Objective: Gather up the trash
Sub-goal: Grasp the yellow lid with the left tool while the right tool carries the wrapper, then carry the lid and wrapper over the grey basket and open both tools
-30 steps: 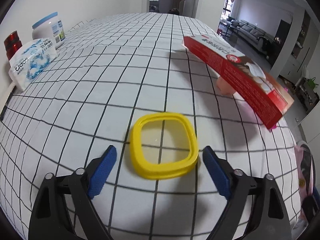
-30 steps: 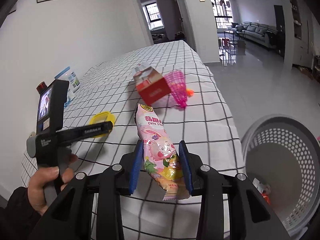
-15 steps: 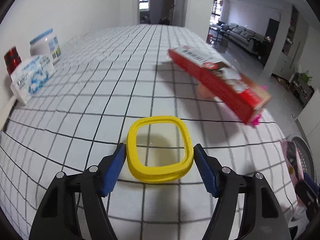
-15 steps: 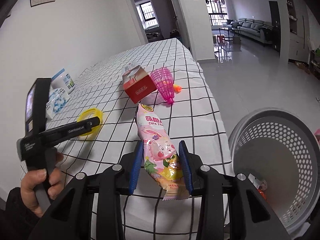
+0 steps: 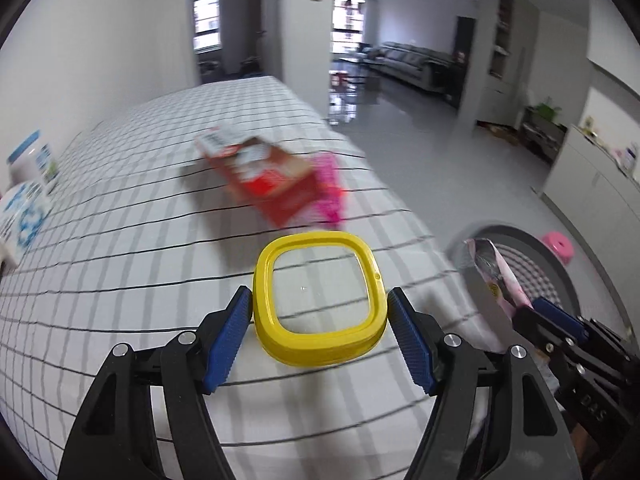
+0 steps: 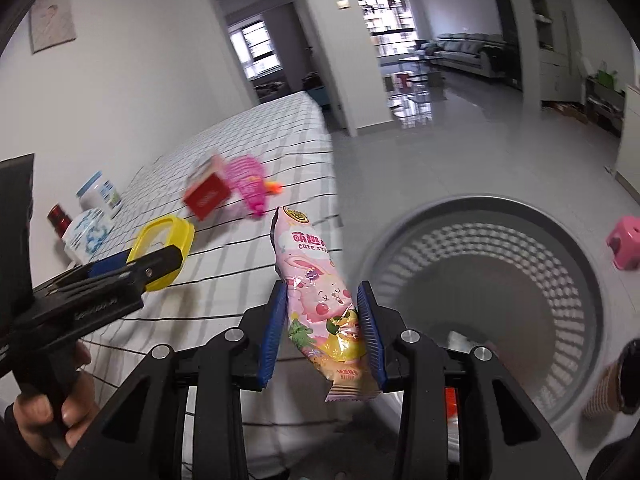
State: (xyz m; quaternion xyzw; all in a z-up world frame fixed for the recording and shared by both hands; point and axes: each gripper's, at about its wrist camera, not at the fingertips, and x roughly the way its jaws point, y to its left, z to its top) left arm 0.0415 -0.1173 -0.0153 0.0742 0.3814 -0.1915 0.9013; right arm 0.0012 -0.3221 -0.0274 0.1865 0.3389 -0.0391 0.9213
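Observation:
A yellow square lid ring (image 5: 320, 344) hangs above the checked table (image 5: 120, 260), pressed between the blue pads (image 5: 228, 336) of my left gripper (image 5: 319, 304). The right wrist view shows this lid (image 6: 176, 236) and the left gripper (image 6: 132, 260) at the left. My right gripper (image 6: 322, 300) is shut on a pink snack packet (image 6: 308, 256), which stands upright by the table's edge next to the grey basket (image 6: 560, 232). The left wrist view has that packet (image 5: 496, 268) and the basket (image 5: 560, 256) at the right. A little trash lies at the basket's bottom.
A red carton (image 5: 272, 184) and a pink mesh toy (image 5: 332, 188) lie mid-table. A tissue pack (image 5: 24, 216), a white tub (image 5: 30, 160) and a red can (image 6: 58, 216) stand along the wall. On the floor sit a pink stool (image 6: 626, 242) and a paper cup (image 6: 612, 384).
My left gripper closed on the yellow lid, lifted it off the table and carried it right, towards the basket. The right gripper moved right with the packet, nearer the basket.

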